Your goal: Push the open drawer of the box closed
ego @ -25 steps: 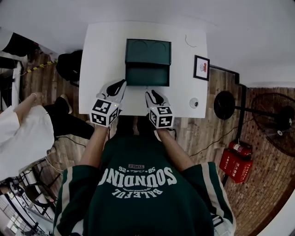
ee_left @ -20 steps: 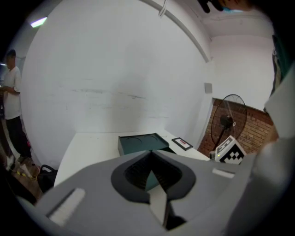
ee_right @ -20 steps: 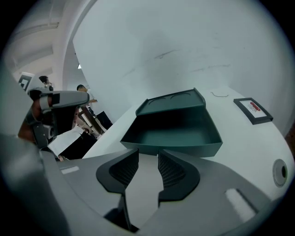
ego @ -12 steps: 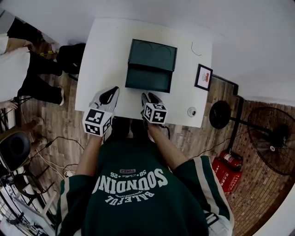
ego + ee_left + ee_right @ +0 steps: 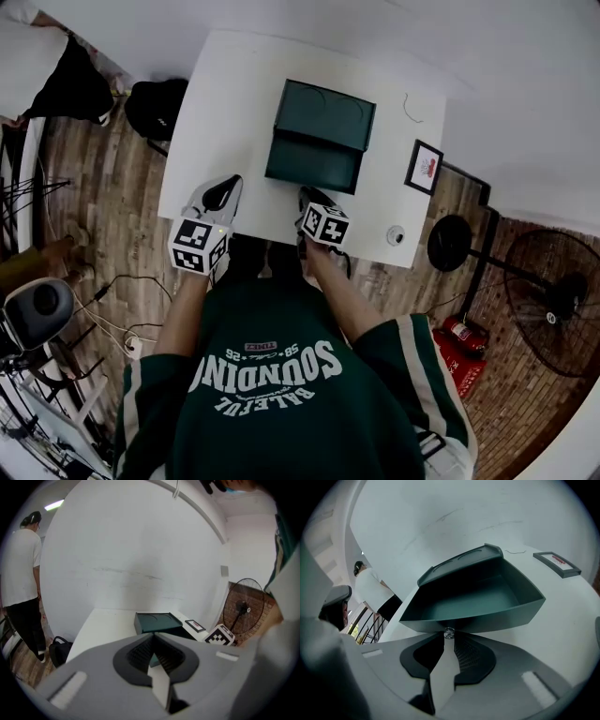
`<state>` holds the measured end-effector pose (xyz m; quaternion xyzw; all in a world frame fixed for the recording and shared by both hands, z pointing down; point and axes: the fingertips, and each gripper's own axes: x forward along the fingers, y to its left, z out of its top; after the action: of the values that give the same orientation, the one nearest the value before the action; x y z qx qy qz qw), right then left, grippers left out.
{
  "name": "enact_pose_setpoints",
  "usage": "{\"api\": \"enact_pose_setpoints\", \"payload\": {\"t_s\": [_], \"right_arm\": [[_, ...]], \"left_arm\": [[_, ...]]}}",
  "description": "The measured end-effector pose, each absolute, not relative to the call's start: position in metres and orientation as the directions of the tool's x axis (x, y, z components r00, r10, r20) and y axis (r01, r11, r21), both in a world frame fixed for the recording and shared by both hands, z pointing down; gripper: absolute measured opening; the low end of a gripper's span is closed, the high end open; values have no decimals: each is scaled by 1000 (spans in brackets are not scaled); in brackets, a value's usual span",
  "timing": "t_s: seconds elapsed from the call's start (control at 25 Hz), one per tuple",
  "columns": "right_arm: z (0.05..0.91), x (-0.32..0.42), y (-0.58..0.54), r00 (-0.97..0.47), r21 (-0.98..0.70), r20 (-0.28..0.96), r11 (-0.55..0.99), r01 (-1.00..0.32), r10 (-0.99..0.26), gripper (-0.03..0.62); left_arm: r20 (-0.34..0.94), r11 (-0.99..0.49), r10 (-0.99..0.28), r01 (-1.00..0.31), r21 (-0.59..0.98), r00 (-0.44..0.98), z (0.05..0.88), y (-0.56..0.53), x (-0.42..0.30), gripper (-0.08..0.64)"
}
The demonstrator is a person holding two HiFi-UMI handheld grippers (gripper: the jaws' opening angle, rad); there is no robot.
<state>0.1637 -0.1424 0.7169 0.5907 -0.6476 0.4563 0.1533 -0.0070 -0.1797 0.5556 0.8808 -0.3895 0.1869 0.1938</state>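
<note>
A dark green box (image 5: 324, 112) stands on the white table (image 5: 217, 105) with its drawer (image 5: 313, 166) pulled out toward me. My right gripper (image 5: 313, 199) is at the drawer's front. In the right gripper view its jaws (image 5: 449, 638) are closing, tips nearly together, just behind the small knob (image 5: 449, 632) under the empty drawer (image 5: 487, 597); nothing sits between the pads. My left gripper (image 5: 217, 193) hovers over the table's front edge, left of the drawer and apart from it. Its jaws (image 5: 152, 639) are shut and empty, with the box (image 5: 157, 621) farther ahead.
A small framed picture (image 5: 425, 167) and a round white object (image 5: 396, 234) lie on the table's right side. A black backpack (image 5: 157, 106) sits on the floor at left. A fan (image 5: 553, 300) and a red extinguisher (image 5: 459, 343) stand at right. A person (image 5: 42, 66) is at upper left.
The right gripper has moved forward to the drawer's front. The left gripper has stayed near the table's front edge. The bystander has walked from the left side to the upper left.
</note>
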Motion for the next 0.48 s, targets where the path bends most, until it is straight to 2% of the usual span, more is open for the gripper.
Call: {"api": "enact_pose_setpoints", "payload": {"t_s": [0.48], "right_arm": [[713, 165, -157, -294, -439, 731, -95, -893, -616, 67]], "left_arm": [[487, -616, -607, -759, 211, 628, 561, -185, -2, 52]]}}
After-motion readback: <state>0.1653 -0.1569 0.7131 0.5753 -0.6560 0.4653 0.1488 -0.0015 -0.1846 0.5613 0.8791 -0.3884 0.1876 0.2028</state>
